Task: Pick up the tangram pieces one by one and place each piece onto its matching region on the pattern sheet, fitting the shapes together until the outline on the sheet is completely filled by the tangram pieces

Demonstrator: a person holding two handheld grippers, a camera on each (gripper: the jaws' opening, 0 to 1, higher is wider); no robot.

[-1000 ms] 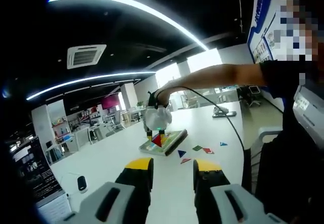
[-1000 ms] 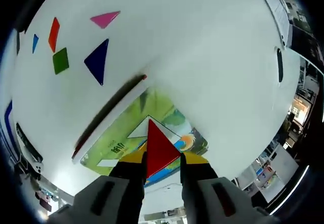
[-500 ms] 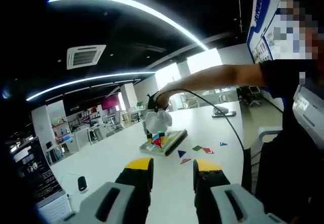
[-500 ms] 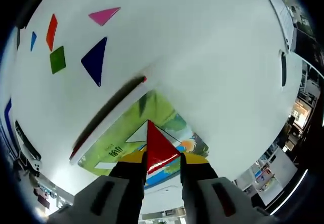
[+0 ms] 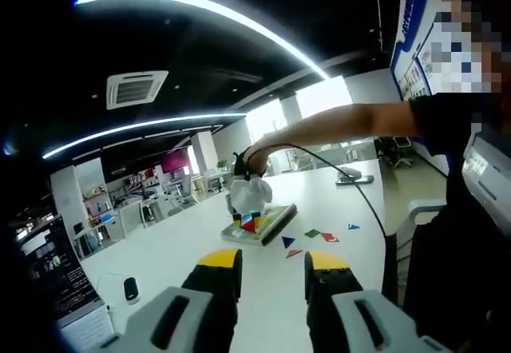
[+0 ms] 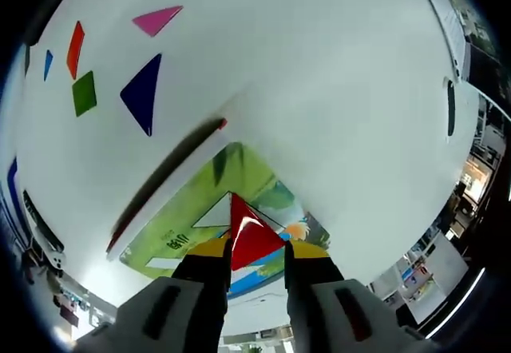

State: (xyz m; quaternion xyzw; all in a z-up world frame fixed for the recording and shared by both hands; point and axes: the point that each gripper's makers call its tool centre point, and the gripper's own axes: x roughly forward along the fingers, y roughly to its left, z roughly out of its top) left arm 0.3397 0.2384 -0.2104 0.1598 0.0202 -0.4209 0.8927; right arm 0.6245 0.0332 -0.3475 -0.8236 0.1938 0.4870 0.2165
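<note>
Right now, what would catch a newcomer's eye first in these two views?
The red triangle clamped in the right tongs, poised over the green pattern sheet. Beyond the sheet, loose pieces lie on the white table: a dark blue triangle, a pink triangle and a green square. The left tongs hang open, far back.

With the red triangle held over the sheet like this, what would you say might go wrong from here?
1. The right tool grips the red triangular tangram piece near one edge; it may pivot on release and miss the white outline.
2. The green pattern sheet lies loose on the white table; pressing down could slide it.
</note>
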